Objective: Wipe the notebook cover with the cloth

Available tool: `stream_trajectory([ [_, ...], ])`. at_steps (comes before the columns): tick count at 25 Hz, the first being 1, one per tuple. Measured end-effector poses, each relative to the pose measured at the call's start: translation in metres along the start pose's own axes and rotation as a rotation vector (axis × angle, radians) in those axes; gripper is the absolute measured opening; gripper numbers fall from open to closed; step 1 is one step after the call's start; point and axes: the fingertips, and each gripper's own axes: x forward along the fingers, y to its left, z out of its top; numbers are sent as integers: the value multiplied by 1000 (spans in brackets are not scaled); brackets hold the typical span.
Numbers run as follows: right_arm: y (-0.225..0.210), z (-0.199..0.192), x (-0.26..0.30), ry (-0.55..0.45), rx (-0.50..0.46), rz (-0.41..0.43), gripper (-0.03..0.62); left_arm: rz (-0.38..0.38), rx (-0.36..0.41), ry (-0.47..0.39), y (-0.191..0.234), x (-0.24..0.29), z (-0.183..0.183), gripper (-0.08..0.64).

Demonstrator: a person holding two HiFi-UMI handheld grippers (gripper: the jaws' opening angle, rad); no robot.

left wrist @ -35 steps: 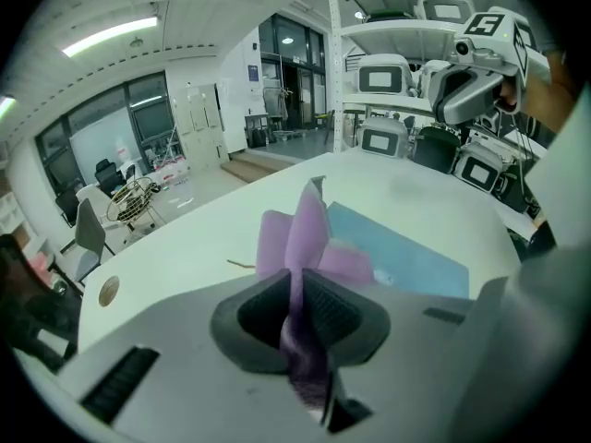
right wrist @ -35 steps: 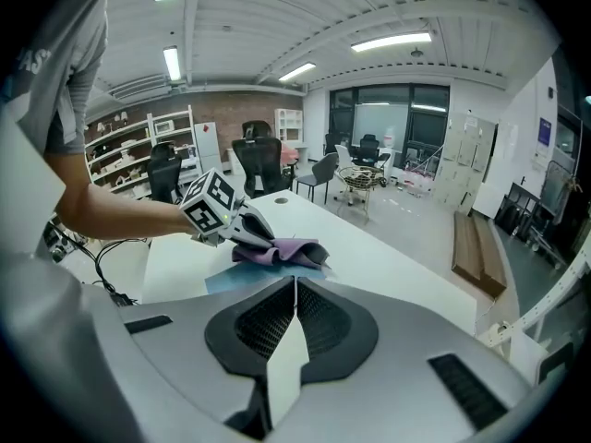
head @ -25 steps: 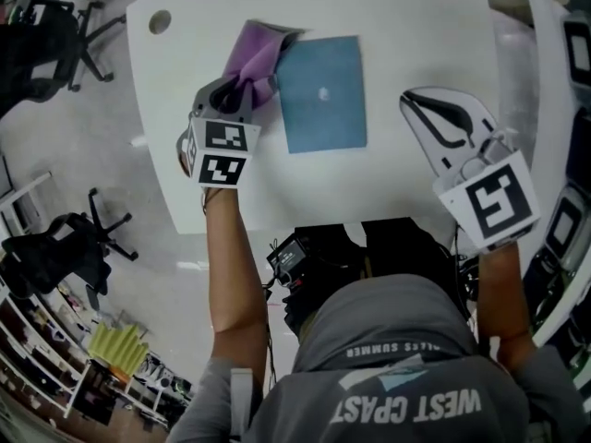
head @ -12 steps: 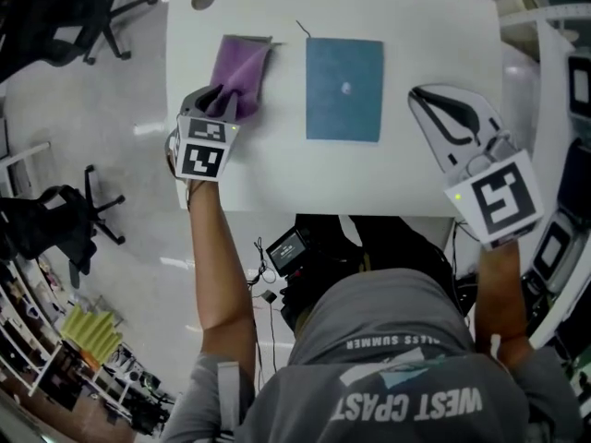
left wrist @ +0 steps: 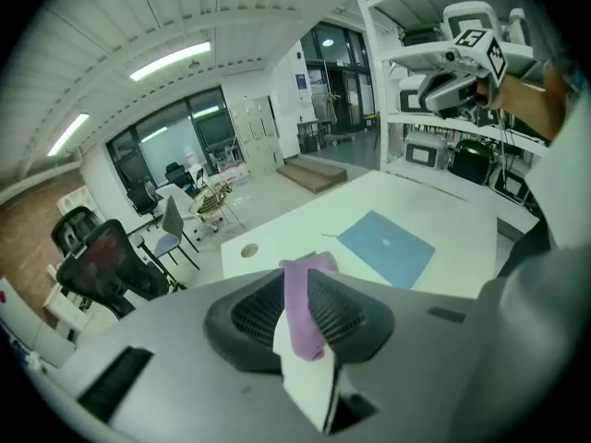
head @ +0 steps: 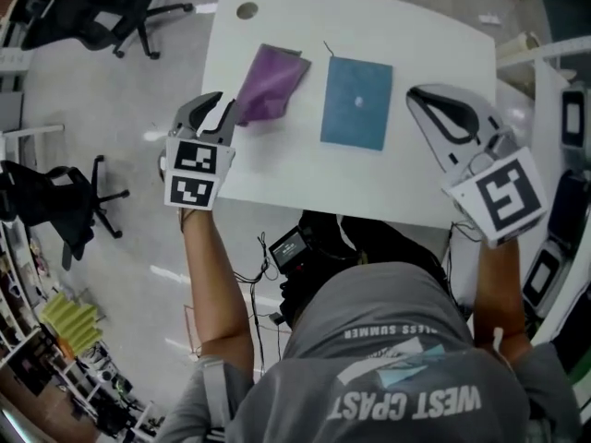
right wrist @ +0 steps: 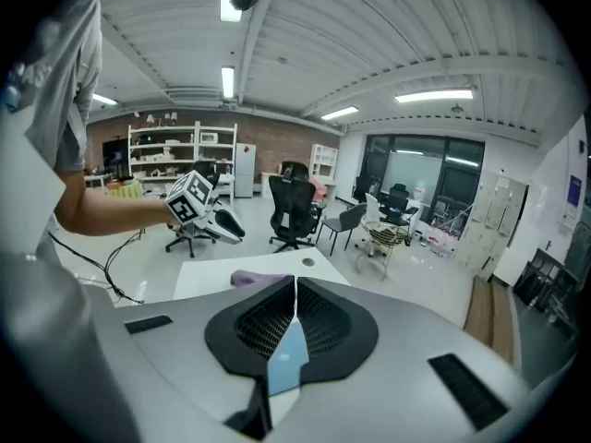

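**Grippers at the near edge, cloth and notebook lying apart**

Grey cloth of the person's shirt fills the nearest part of the head view. A small black device with cables sits just beyond it, below the table's near edge.

The left gripper is held at the left near corner of the white table. Its jaws are opening, with a narrow gap between them. The left gripper view shows the near end of the purple cloth through that gap, with bare table below it. From above, the pads do not press on the cloth, whose near corner lies just beside the tips. The right gripper hovers over the table's right side, and its jaws are together at the tips with nothing gripped. Its own view shows only a sliver of blue past the slit.

The cloth lies slanted on the left part of the tabletop. The blue notebook lies closed to its right, cover up, with a small pale mark at its centre. A strip of bare table separates the two. The notebook sits between the cloth and the right gripper.

Farther off, a round hole marks the table's far left corner. Black office chairs stand on the pale floor to the left.
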Motion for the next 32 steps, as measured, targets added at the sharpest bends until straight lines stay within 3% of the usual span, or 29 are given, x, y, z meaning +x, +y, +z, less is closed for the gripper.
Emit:
stream_trajectory([
  [3, 8, 30, -11, -74, -11, 39, 31, 22, -19, -155, 4, -49, 45, 31],
  [7, 21, 67, -35, -157, -66, 62, 29, -6, -59, -382, -7, -121, 108, 3],
  [11, 33, 99, -63, -219, -103, 66, 29, -36, -44, -496, -30, -178, 152, 3],
  [19, 56, 137, -109, -292, -167, 77, 29, -1, 41, -555, -64, -241, 184, 3],
  [32, 73, 149, -148, -334, -203, 76, 28, 27, 62, -580, -95, -280, 191, 3],
])
